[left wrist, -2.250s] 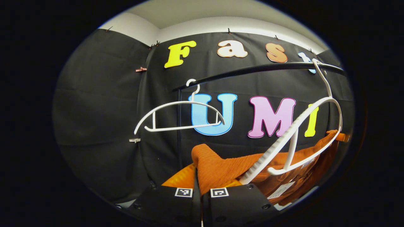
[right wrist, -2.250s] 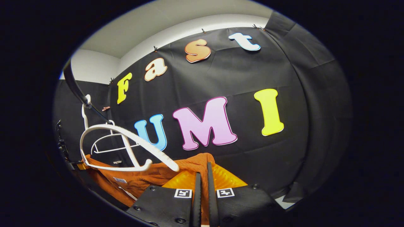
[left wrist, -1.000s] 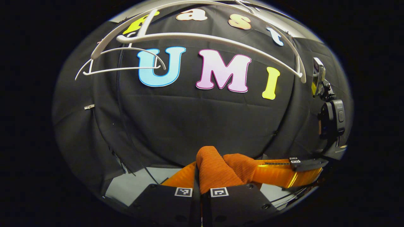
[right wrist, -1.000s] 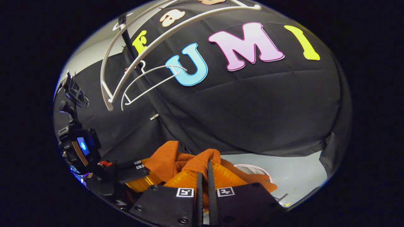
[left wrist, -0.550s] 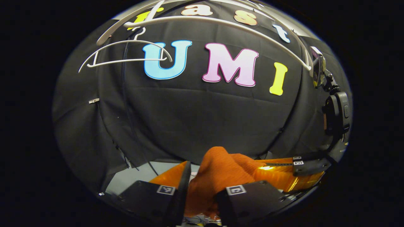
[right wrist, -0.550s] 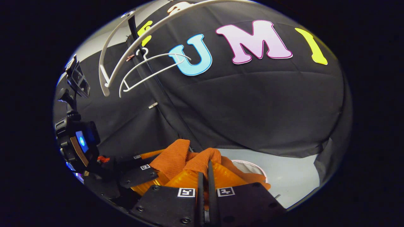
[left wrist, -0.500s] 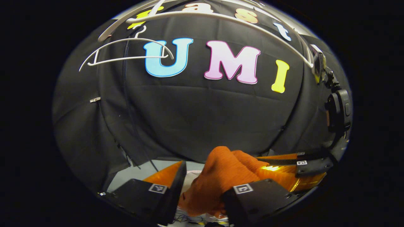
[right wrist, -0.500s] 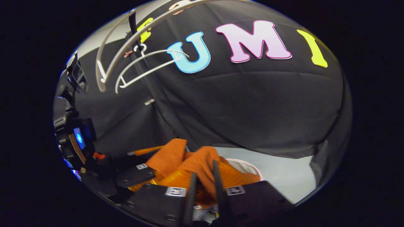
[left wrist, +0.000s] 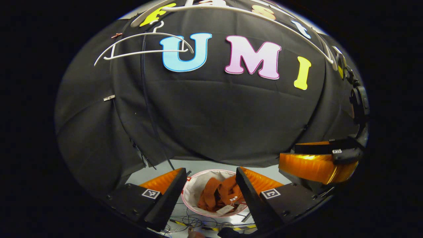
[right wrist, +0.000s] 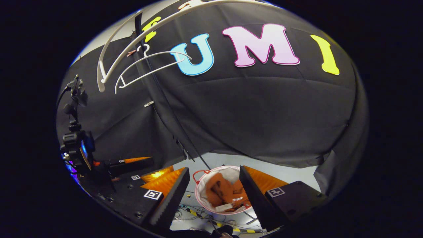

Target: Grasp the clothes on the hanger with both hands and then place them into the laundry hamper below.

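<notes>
Up at the left we see two bare white plastic hangers point(left wrist: 145, 46) on the dark rail, and below them our left gripper point(left wrist: 211, 188) with fingers spread wide, holding nothing, the round white pink-rimmed laundry hamper point(left wrist: 190, 195) between its fingers on the floor with the crumpled orange ribbed garment point(left wrist: 218, 196) lying inside. Further right our right gripper point(right wrist: 214, 195) is likewise wide apart and empty above the same hamper, garment inside. We judge the drop step done and the task about complete; next we'd just lift both grippers clear without snagging the hamper rim.
</notes>
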Available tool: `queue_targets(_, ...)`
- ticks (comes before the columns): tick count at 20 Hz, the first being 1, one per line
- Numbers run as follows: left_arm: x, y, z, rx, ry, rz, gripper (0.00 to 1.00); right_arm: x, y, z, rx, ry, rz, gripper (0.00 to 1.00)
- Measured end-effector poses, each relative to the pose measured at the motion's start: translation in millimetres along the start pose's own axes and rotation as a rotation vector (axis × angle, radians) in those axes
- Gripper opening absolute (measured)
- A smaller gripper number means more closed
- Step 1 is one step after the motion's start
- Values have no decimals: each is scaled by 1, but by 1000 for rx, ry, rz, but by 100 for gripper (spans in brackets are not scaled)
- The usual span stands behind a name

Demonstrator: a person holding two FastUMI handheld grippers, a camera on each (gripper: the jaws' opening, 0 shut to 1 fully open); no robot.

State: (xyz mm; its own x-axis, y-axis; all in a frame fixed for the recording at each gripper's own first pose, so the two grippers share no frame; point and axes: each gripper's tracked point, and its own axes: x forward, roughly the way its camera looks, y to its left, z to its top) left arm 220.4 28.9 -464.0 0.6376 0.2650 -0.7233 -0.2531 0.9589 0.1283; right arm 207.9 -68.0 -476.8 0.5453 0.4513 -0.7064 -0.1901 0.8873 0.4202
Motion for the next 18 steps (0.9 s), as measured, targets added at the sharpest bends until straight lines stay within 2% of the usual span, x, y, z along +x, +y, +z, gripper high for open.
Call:
queue_targets(9,-24,5,2,5,-35,-12,95,-20,4,-3,12,-21,-21,99)
queue_targets(18,-89,18,30,4,-153,-53,95,-65,53,3,0,-117,-30,100)
